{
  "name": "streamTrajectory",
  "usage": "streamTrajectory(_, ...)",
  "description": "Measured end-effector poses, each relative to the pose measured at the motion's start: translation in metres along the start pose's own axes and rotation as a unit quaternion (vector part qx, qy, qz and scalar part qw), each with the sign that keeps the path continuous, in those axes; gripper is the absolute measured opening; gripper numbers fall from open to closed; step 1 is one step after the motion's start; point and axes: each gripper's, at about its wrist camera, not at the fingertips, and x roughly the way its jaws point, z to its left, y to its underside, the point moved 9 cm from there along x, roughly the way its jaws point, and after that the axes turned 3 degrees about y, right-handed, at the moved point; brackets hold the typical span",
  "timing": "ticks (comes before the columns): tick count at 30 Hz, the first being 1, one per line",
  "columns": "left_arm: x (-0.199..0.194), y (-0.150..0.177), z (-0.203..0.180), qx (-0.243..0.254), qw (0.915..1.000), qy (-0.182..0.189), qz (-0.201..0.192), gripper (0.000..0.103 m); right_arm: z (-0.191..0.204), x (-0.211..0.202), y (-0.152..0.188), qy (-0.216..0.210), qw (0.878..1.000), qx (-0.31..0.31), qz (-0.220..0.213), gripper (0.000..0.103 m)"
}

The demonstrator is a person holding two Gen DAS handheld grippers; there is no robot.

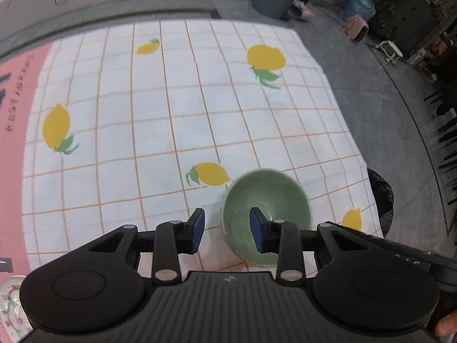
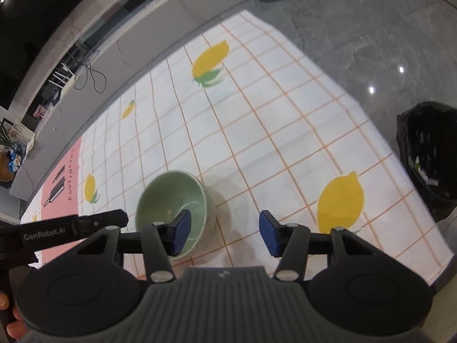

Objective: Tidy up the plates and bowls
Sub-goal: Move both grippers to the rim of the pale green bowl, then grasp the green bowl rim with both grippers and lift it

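A pale green bowl (image 1: 267,200) stands upright and empty on the lemon-print tablecloth (image 1: 137,131), near the table's right edge. My left gripper (image 1: 227,230) is open over the bowl's left rim, with one blue pad (image 1: 258,228) inside the bowl and the other outside; neither pad presses on it. In the right wrist view the same bowl (image 2: 168,200) sits low and left of centre. My right gripper (image 2: 225,235) is open too: its left pad (image 2: 181,234) hangs over the bowl's inside and its right pad is over bare cloth.
A floral-patterned dish (image 1: 11,311) shows at the lower left corner. A black-lined waste bin (image 2: 431,157) stands on the grey floor by the table's right edge. A pink strip (image 2: 61,188) borders the cloth on the left. The left gripper's black body (image 2: 71,227) lies close beside my right one.
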Motion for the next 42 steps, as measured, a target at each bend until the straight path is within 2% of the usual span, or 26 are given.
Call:
streamTrajectory(4, 0.015, -0.002, 0.003, -0.002, 0.9998, -0.012, 0.019, 0.039, 0.002, 0.020, 0.004, -0.016, 0.999, 0.025, 0.025, 0.039)
streamTrajectory(8, 0.028, -0.003, 0.003, -0.005, 0.9993, -0.015, 0.033, 0.037, 0.007, 0.037, 0.004, -0.013, 0.999, 0.028, 0.041, 0.034)
streamTrajectory(10, 0.033, -0.003, 0.003, -0.004, 0.9990, -0.016, 0.041, 0.031, 0.010, 0.042, 0.003, -0.010, 0.998, 0.026, 0.050, 0.028)
streamTrajectory(12, 0.038, -0.002, 0.004, -0.003, 0.9986, -0.019, 0.049, 0.022, 0.013, 0.048, 0.004, -0.003, 0.998, 0.019, 0.065, 0.027)
streamTrajectory(17, 0.044, 0.001, 0.004, 0.012, 0.9977, -0.030, 0.059, 0.008, 0.018, 0.059, 0.006, 0.007, 0.996, 0.008, 0.091, 0.017)
streamTrajectory(19, 0.045, 0.002, 0.004, 0.013, 0.9977, -0.031, 0.059, 0.007, 0.018, 0.062, 0.007, 0.009, 0.995, 0.005, 0.094, 0.012)
streamTrajectory(31, 0.032, 0.005, -0.007, 0.031, 0.9973, -0.037, 0.055, 0.007, 0.019, 0.056, 0.006, 0.025, 0.995, 0.008, 0.096, 0.009)
streamTrajectory(42, -0.035, 0.000, -0.025, 0.031, 0.9990, -0.032, 0.002, 0.007, 0.041, 0.000, -0.002, 0.012, 0.998, -0.009, 0.063, 0.008)
